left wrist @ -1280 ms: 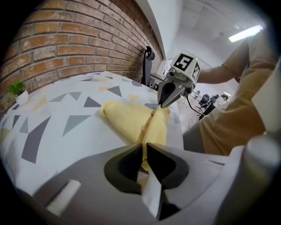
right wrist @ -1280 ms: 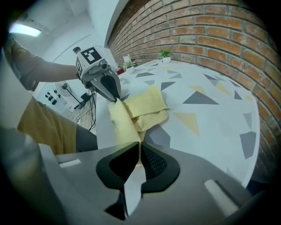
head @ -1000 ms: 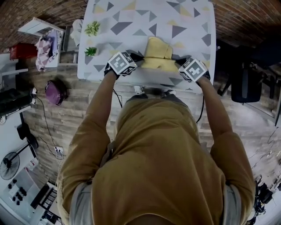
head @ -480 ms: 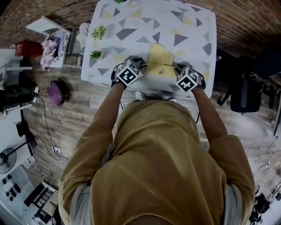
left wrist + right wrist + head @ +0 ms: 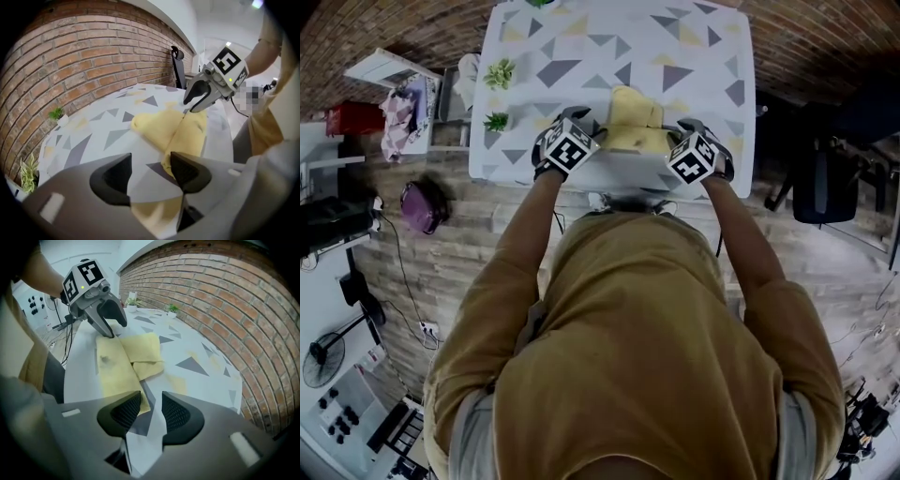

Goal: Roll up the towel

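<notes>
1. The yellow towel is lying at the counter's near edge, its long axis running from claw to claw.
2. The left claw is hovering at one end, jaws apart, just opening, gripping nothing.
3. The right claw is hovering equally near the other end, narrowly parted, also just opening.

Towel: pale yellow, soft cloth, lying flat on table w/ grey & yellow triangle print, close to the near edge, approx. centred. Not rolled yet. It's folded into overlapping layers: one long strip runs along the near edge, and a shorter, squarish flap sticks out toward the far side. Edges a bit rumpled. Small dark mark on the strip.
</notes>
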